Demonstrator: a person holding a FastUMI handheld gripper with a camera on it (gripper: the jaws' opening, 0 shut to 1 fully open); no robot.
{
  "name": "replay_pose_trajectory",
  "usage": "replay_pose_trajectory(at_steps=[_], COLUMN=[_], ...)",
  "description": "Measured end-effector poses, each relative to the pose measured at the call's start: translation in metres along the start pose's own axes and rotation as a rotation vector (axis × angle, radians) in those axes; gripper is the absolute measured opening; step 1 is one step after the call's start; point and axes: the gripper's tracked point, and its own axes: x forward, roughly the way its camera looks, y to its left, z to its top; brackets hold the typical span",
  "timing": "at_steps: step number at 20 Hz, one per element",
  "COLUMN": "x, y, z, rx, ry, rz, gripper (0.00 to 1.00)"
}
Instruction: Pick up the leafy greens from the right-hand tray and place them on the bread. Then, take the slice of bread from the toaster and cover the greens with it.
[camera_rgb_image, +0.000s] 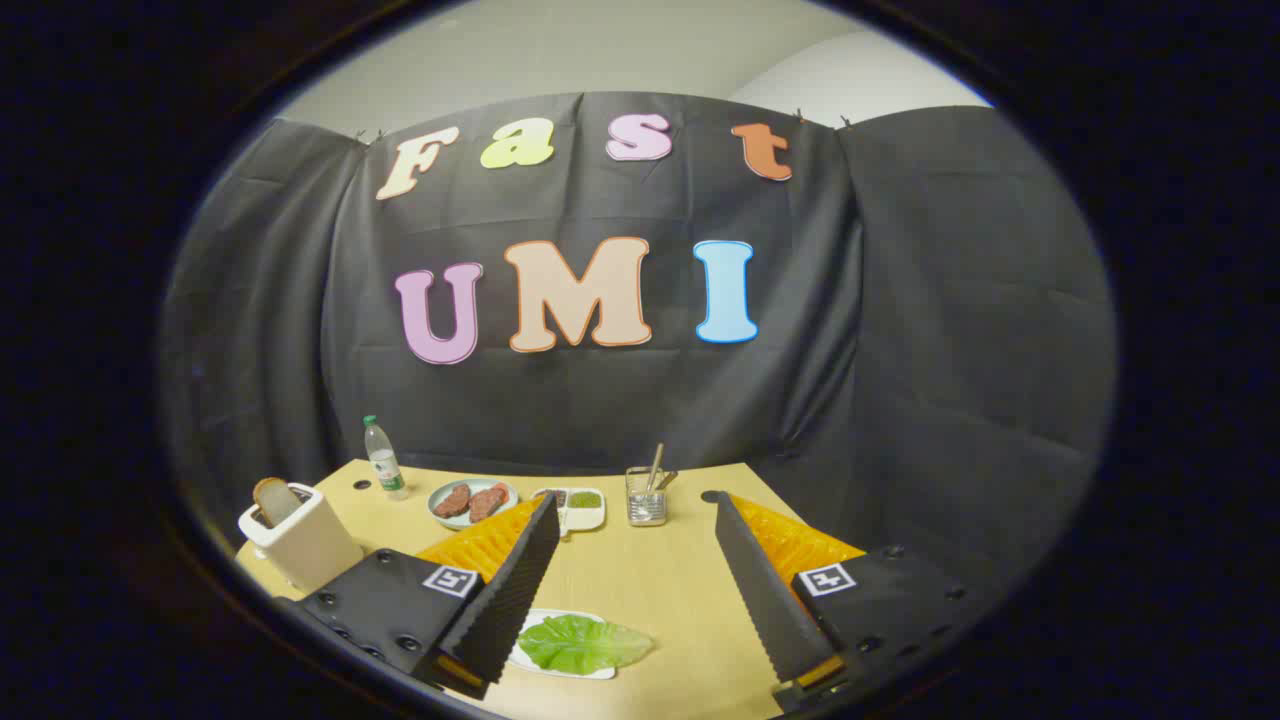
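While the gripper (637, 505) hung wide open and empty over the table (650, 580), the lettuce leaf (583, 644) lay on its white tray (527, 660) low between the fingers, near the left one. Toaster (302, 540) with bread slice (273, 498) at 9 o'clock.

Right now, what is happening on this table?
A person's hand-held gripper is open above the wooden table, holding nothing. A green leaf lies on something white between the fingers, near the left one; whether bread sits under it cannot be told. A slice of bread stands in the white toaster beyond the left finger. It looks like the greens are placed and the toaster slice comes next.
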Motion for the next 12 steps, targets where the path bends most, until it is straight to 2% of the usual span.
replay_pose_trajectory(at_steps=[7, 12], x=[0.012, 0.015], y=[0.028, 0.039], z=[-0.012, -0.010], rx=[-0.031, -0.034], ry=[0.028, 0.013], rz=[0.073, 0.090], gripper=[1.00, 1.00])
